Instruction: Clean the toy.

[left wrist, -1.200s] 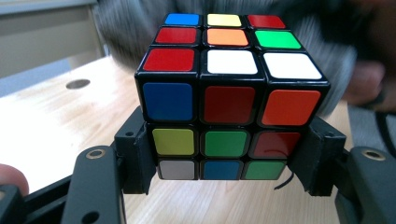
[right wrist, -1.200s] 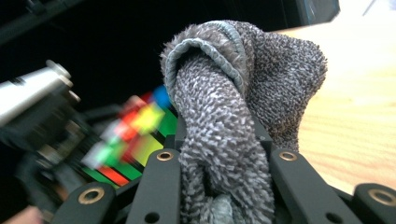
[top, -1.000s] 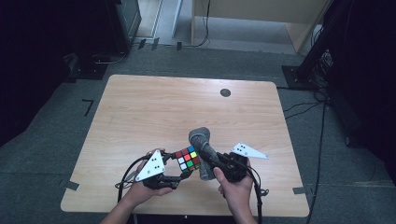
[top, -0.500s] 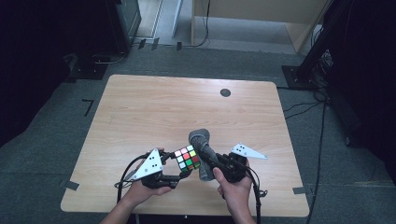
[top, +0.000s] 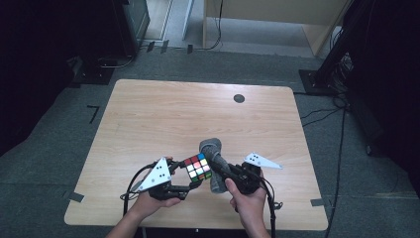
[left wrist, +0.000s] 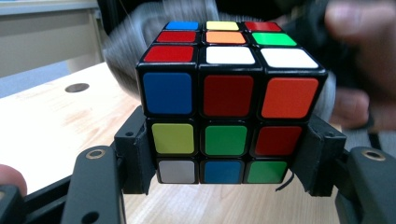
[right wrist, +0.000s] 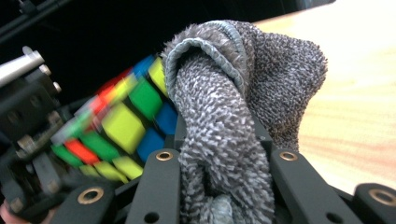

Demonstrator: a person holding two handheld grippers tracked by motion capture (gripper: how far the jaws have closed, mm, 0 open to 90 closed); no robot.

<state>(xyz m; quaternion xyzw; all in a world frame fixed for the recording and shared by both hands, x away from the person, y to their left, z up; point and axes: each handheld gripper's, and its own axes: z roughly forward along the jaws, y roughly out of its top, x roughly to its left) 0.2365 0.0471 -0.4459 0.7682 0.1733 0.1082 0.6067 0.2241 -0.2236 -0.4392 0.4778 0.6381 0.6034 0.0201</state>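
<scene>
Light wooden table [top: 163, 114] on grey carpet [top: 44, 163], dark surroundings.

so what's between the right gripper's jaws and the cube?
The grey cloth, clamped in the right gripper, bunches against the Rubik's cube in the right gripper view; nothing else.

The Rubik's cube [left wrist: 227, 109], scrambled with black edges, was held off the table near its front edge, pinched at its lower layers from both sides. Its top face showed blue, yellow, red, orange, green and white stickers. The grey terry cloth [right wrist: 233, 121], bunched and folded, pressed against the cube's far side.
</scene>
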